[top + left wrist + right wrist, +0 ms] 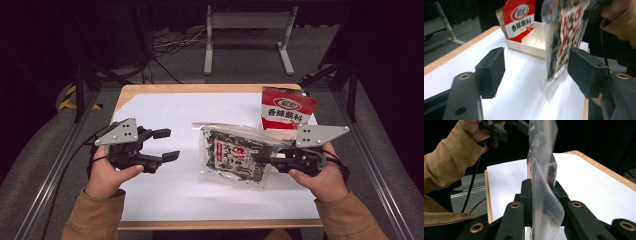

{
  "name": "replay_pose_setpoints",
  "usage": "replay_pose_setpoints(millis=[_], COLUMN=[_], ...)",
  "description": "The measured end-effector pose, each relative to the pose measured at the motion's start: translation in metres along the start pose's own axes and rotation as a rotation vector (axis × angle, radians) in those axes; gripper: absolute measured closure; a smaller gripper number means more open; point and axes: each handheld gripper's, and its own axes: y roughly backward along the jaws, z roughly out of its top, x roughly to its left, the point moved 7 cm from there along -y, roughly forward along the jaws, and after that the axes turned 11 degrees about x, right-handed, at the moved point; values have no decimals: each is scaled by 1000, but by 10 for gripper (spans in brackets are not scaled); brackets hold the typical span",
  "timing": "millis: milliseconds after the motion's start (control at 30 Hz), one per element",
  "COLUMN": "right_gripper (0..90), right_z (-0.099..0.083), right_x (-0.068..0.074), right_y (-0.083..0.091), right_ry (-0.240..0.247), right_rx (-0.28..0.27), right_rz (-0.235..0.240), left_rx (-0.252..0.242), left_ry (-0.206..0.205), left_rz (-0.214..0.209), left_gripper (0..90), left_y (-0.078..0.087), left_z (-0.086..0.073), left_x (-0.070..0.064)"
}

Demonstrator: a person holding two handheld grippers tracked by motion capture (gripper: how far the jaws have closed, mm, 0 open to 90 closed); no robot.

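Note:
A clear plastic bag (235, 155) with a dark printed snack pack inside hangs above the middle of the white table sheet. My right gripper (264, 161) is shut on the bag's right edge; in the right gripper view the clear bag (544, 182) stands edge-on, pinched between the jaws of that gripper (541, 192). My left gripper (167, 145) stands open to the left of the bag, apart from it. In the left gripper view the bag (564, 40) hangs beyond and between the open jaws of the left gripper (536, 67).
A red seasoning packet (286, 109) stands in a white box (529, 45) at the back right of the table. White paper (165, 195) covers the wooden table (150, 90). Metal frame rails run along both sides.

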Motion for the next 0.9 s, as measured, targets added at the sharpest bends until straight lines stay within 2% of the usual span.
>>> replay_pose_setpoints(millis=[300, 500, 767, 900], right_gripper=[760, 760, 759, 760], right_z=[5, 8, 12, 15], right_x=[-14, -21, -32, -36], right_y=[23, 36, 50, 58], right_ry=[-37, -65, -91, -99], right_rx=[-3, -20, -28, -41], right_rz=[-44, -64, -100, -110], left_rx=[35, 48, 64, 93], left_ry=[22, 56, 115, 122], left_rz=[67, 111, 116, 133], left_gripper=[227, 226, 223, 206], left_y=[-4, -5, -7, -7], left_z=[-9, -16, -30, -38], left_x=[14, 25, 39, 42])
